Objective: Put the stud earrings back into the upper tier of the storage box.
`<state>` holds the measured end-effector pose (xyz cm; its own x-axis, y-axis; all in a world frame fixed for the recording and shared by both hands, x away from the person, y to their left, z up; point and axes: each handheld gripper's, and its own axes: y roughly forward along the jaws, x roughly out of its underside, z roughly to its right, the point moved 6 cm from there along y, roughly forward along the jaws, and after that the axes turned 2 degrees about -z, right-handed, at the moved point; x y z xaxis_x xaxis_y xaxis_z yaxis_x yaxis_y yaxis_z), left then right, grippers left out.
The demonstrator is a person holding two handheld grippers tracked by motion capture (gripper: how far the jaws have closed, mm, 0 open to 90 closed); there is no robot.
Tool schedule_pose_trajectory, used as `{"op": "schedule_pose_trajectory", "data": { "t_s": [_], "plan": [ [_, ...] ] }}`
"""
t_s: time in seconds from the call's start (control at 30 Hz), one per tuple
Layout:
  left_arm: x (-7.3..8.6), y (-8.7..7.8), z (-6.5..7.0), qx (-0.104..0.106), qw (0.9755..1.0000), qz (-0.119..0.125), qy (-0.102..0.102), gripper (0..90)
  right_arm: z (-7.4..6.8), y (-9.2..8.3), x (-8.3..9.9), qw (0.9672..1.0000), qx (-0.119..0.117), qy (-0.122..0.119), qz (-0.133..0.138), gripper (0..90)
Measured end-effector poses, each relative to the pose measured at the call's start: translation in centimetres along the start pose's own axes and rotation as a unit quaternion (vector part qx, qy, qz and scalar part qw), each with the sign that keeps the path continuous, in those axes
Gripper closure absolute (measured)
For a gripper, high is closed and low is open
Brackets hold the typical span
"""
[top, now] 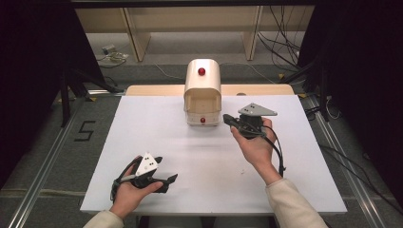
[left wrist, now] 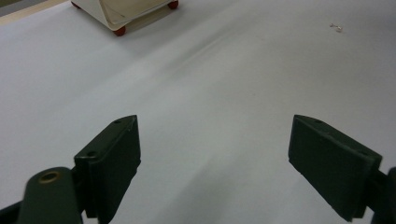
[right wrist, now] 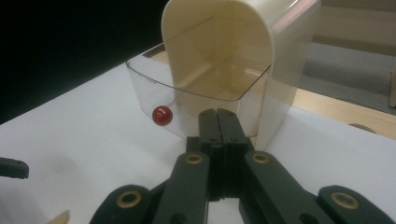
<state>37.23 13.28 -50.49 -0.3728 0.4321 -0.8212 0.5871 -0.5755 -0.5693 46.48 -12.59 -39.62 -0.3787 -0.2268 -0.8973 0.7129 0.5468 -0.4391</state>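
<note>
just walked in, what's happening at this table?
A person sits at a white table with a claw in each hand. The right claw, jaws shut with nothing between them, sits close to the front of a cream bread-bin-style container, beside the clear drawer with its red knob; whether it touches the drawer is unclear. The container's roll-top looks raised, showing the inside. The left claw is open, low over bare tabletop nearer the person.

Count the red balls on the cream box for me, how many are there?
2 knobs. One red knob sits on the box's rounded top; another red knob is low on the clear front drawer. Small red feet peek out underneath; others may be hidden.
</note>
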Motion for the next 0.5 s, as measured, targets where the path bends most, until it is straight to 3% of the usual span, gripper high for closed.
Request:
{"op": "schedule_pose_trajectory", "data": {
  "t_s": [0.5],
  "plan": [
    [-0.02,-0.03,-0.01,0.000,1.0000,0.001,-0.002,16.5,-0.07,0.23,-0.86,1.0000,0.001,-0.005,0.003,90.0]
  ]
}}
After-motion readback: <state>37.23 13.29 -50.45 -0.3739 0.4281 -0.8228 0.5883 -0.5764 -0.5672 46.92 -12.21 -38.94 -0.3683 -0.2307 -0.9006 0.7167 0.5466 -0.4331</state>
